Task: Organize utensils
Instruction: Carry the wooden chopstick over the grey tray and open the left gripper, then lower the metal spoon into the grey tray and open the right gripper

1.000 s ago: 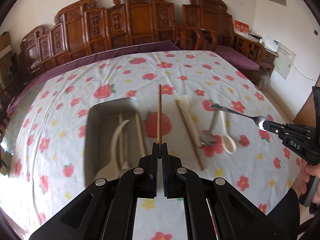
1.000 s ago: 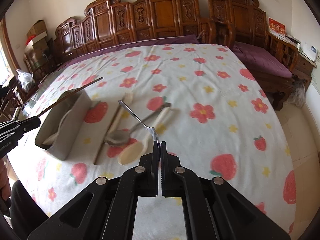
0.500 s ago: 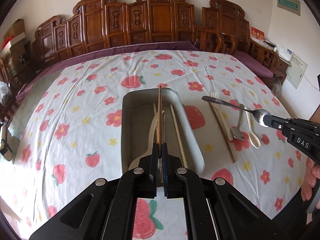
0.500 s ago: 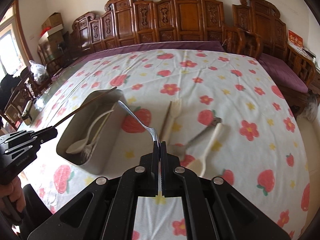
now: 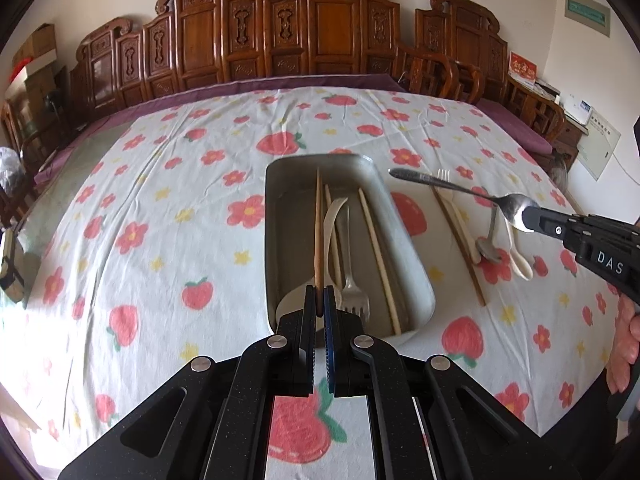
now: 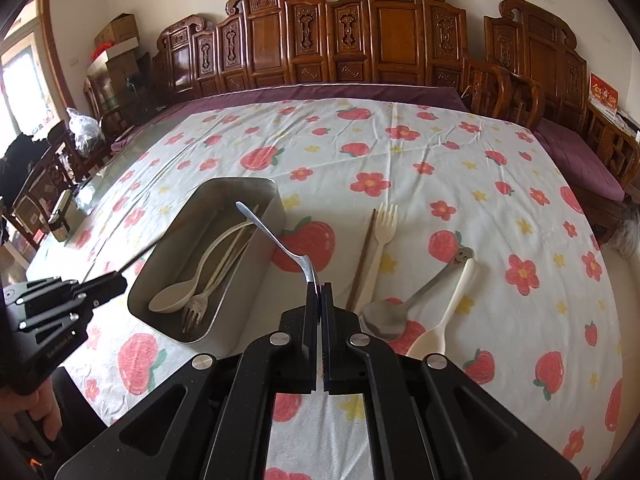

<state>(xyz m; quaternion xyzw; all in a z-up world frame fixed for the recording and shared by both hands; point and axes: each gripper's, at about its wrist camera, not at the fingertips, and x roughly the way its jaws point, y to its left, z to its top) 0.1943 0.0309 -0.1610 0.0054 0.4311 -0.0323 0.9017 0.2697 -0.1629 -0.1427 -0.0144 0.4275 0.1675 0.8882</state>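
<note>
My left gripper [image 5: 319, 300] is shut on a brown chopstick [image 5: 318, 232], which points away over the grey metal tray [image 5: 320, 157]. A cream spoon [image 5: 330, 220], a metal fork [image 5: 352, 280] and cream chopsticks [image 5: 378, 256] lie in the tray. My right gripper [image 6: 319, 296] is shut on the bowl end of a metal spoon [image 6: 276, 240]; its handle reaches over the right wall of the tray [image 6: 240, 179]. From the left wrist view, the right gripper [image 5: 528, 218] hovers right of the tray. The left gripper [image 6: 120, 280] shows at the tray's left.
On the strawberry tablecloth right of the tray lie a brown chopstick [image 6: 362, 256], a cream fork [image 6: 382, 240], a metal spoon [image 6: 400, 312] and a cream spoon [image 6: 444, 312]. Carved wooden chairs [image 6: 360, 40] line the far side. A small object [image 6: 60, 216] sits at the left edge.
Both grippers have moved left. The left one carried the chopstick from beside the tray to above it. The right one brought the spoon from over the loose utensils to the tray's edge.
</note>
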